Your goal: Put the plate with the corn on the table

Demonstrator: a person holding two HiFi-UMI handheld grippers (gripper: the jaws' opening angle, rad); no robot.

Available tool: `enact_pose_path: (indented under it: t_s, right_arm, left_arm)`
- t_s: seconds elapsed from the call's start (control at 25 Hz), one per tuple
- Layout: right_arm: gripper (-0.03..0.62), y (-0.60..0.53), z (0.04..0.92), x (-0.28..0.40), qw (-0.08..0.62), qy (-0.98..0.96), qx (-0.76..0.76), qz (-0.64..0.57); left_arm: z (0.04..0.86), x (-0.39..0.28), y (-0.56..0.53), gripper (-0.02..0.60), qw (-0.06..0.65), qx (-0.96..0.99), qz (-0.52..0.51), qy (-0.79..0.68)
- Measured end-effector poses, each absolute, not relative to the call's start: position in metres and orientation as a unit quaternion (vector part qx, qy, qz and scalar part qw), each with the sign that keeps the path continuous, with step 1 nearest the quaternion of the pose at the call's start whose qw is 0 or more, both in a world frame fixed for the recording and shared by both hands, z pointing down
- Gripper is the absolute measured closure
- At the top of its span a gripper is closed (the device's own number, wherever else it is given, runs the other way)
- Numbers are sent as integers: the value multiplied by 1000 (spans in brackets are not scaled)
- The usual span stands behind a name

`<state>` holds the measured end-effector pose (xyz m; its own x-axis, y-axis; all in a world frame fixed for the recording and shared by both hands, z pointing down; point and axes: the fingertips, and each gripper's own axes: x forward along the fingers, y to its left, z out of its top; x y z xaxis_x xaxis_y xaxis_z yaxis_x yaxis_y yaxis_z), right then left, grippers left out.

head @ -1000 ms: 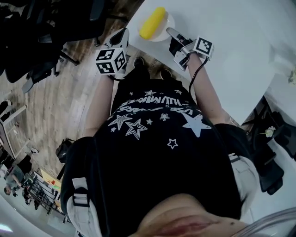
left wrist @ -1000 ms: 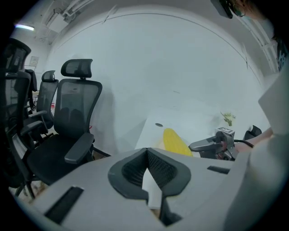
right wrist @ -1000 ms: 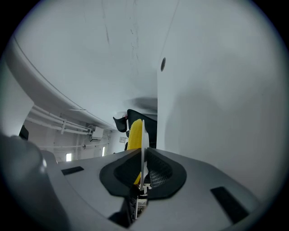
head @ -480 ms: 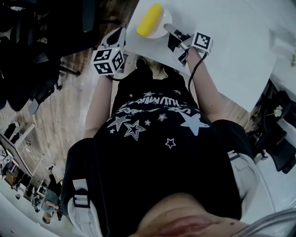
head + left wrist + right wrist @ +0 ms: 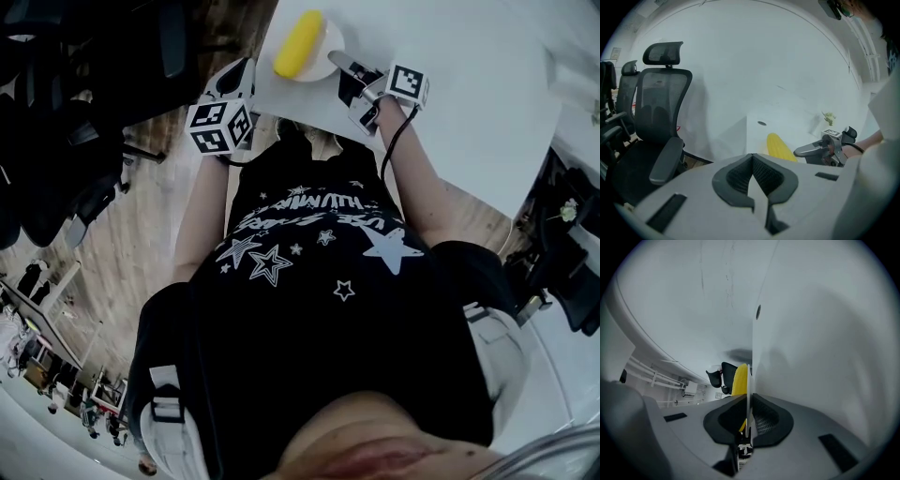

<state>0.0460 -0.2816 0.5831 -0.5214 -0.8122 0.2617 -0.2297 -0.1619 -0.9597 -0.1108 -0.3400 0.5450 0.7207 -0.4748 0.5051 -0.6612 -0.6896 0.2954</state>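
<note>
Two grippers, one plate at the corner of the table.
The right gripper pinches the rim of the white plate, which is over the near corner of the white table with a yellow cob of corn lying on it. Whether the plate rests on the top or hangs just above it, I can't tell. The left gripper is off the table's edge, near the plate but apart from it — jaws pressed together at the tips, nothing between them. A black office chair stands beyond it.
</note>
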Motion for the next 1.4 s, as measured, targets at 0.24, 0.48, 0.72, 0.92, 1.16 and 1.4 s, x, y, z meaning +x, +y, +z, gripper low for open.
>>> enact_pose_path:
  t_s: [0.24,0.48,0.72,0.92,1.16,1.4]
  right_arm:
    - [566,-279,583,45,223,591,-435,-641]
    - [568,-279,586,45,217,578,-441,-652]
    - [572,-276,590,47,207,555,-455,-665]
    - [579,-275,589,48,159,552,-486,-659]
    - [580,-278,590,45,127,547,-507,-653]
    - [577,-280,593,42,61,551,-548,-627]
  left_arm:
    - [544,-102,-340,577,232,901,197,-310]
    - [544,-97,-341,577,234,901,194,-310]
    - [542,-93,-337,577,232,901,195,-309]
    - [541,-92,-333,577,230,902,192,-310]
    - [539,-99,-334,577,231,902,187,-313]
    - [535,-103,-334,577,226,904,182,-315]
